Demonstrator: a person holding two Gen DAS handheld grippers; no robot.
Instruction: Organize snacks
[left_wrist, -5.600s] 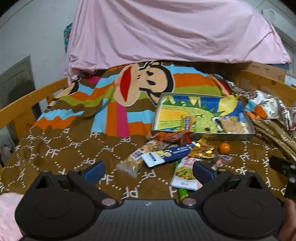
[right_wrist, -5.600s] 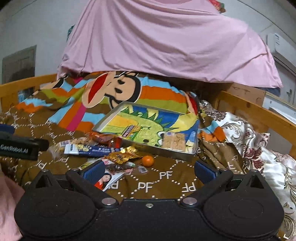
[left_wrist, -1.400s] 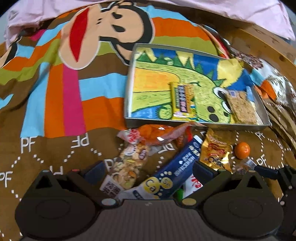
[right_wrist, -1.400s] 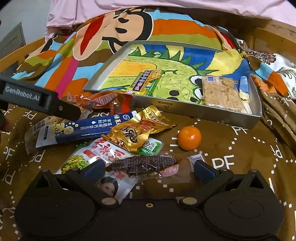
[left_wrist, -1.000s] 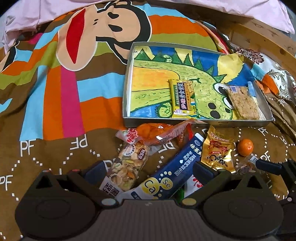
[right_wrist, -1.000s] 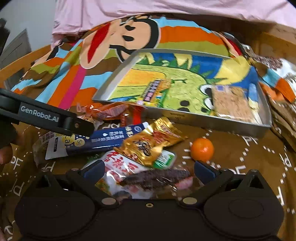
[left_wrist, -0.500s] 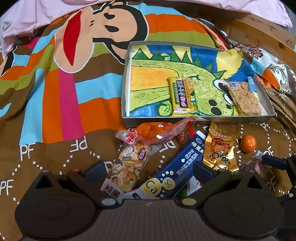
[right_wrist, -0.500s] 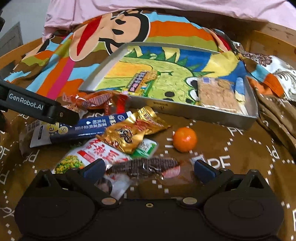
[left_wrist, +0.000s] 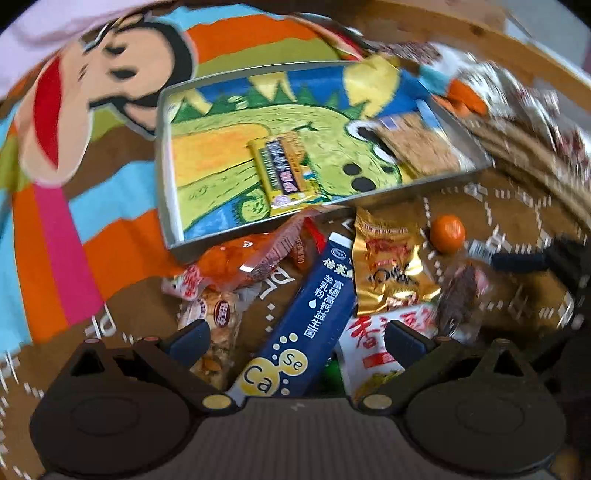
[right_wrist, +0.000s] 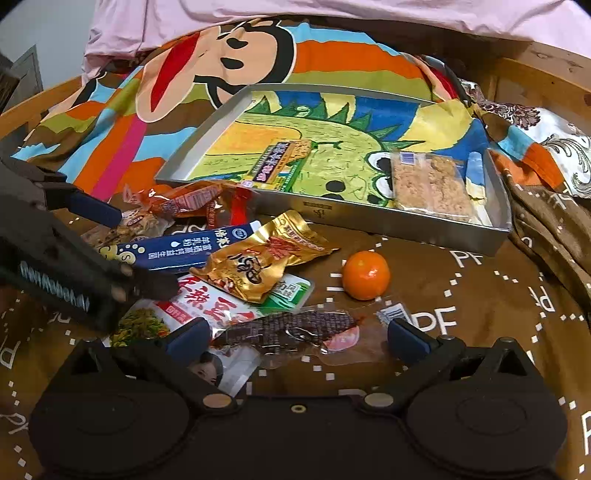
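Note:
A metal tray (right_wrist: 369, 218) with a dinosaur drawing holds a yellow bar (right_wrist: 280, 162) and a cracker pack (right_wrist: 428, 184). Loose snacks lie in front of it on the blanket. My left gripper (left_wrist: 297, 339) is open low over a blue stick pack (left_wrist: 314, 310), with a nut pack (left_wrist: 218, 332) by its left finger. My right gripper (right_wrist: 297, 338) is open with a dark jerky pack (right_wrist: 291, 328) between its fingers. A gold pack (right_wrist: 258, 262), a small orange (right_wrist: 365, 275) and a white-and-red pack (right_wrist: 177, 310) lie close by.
An orange-red sausage pack (left_wrist: 240, 258) leans against the tray's front rim. The striped cartoon blanket (right_wrist: 122, 147) covers the bed, with a wooden bed frame (right_wrist: 546, 74) behind and a patterned quilt (right_wrist: 554, 147) bunched at the right.
My left gripper has dropped lower and tilted over the blue stick pack, and its view is blurred by the motion. The right gripper has edged slightly closer to the jerky pack. Both stay open.

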